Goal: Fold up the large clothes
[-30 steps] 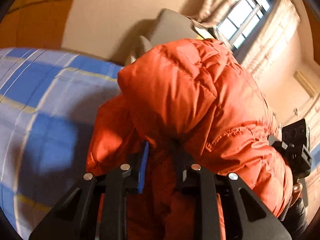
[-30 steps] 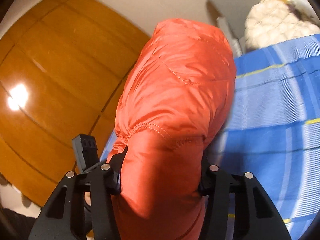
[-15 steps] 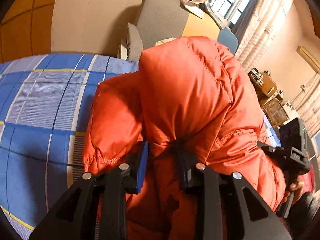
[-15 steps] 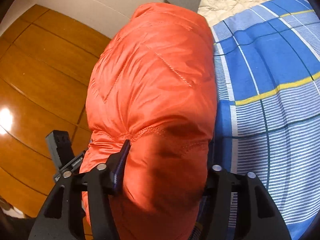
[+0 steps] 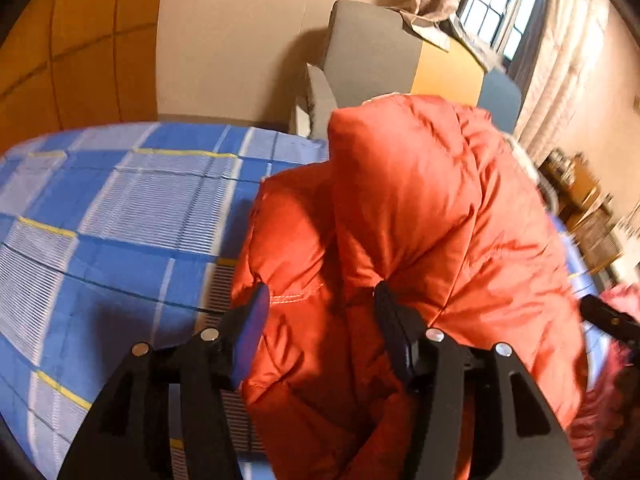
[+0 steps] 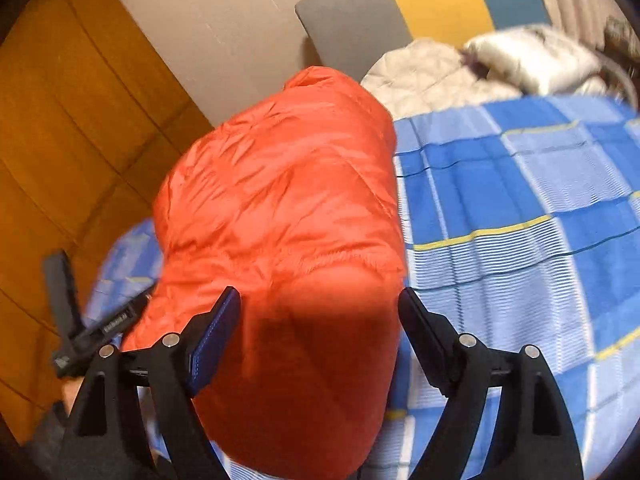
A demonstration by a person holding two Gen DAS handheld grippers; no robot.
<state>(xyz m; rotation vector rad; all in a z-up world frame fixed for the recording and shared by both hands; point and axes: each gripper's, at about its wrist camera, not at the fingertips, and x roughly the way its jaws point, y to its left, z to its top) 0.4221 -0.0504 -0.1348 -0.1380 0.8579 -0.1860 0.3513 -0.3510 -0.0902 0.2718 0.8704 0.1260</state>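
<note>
Orange quilted nylon fills both views: a puffy down jacket [image 5: 432, 216] lies bunched on the blue checked bedsheet [image 5: 120, 216], at the near edge of the bed. The left gripper [image 5: 320, 312] has just been opening; its jaws stand apart with a fold of the jacket between them, and whether the right-hand pad still touches the cloth I cannot tell. The right gripper [image 6: 320, 312] has also just been opening, its pads clear of the jacket's bulge on either side. Beyond, a pale quilted garment [image 6: 432, 76] lies at the far end of the bed, near a grey headboard [image 6: 344, 20].
</note>
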